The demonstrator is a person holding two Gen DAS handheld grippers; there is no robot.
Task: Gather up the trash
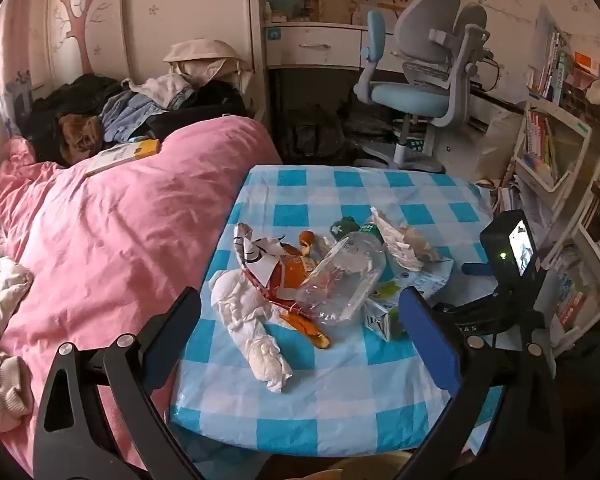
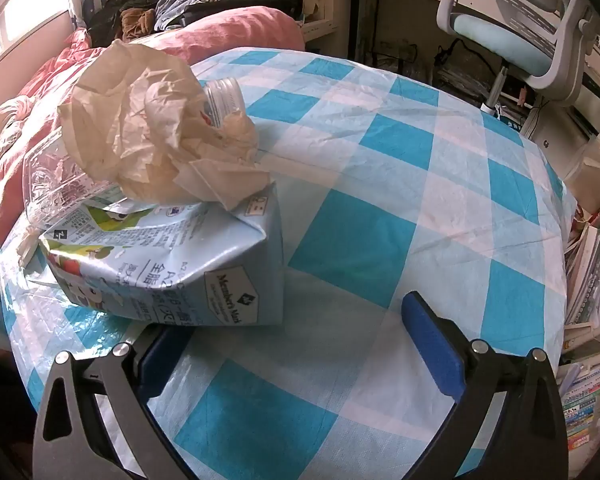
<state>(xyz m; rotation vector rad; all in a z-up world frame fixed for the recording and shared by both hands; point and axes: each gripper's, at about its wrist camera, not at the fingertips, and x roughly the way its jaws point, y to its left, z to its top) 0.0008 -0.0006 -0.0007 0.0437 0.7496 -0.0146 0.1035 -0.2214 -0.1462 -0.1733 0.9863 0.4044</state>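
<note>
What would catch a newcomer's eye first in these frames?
A heap of trash on the blue-and-white checked tablecloth: a crushed clear plastic bottle, crumpled white tissue and a pale blue milk carton. The pink duvet fills the left. Both grippers, left and right, are open.

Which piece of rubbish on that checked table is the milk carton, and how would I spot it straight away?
Start at the blue-and-white checked table beside the pink bed. The trash pile sits there, and the milk carton lies on its side at the edge nearest the right tool. It is the only boxy, pale-blue printed thing, under crumpled beige paper.
</note>
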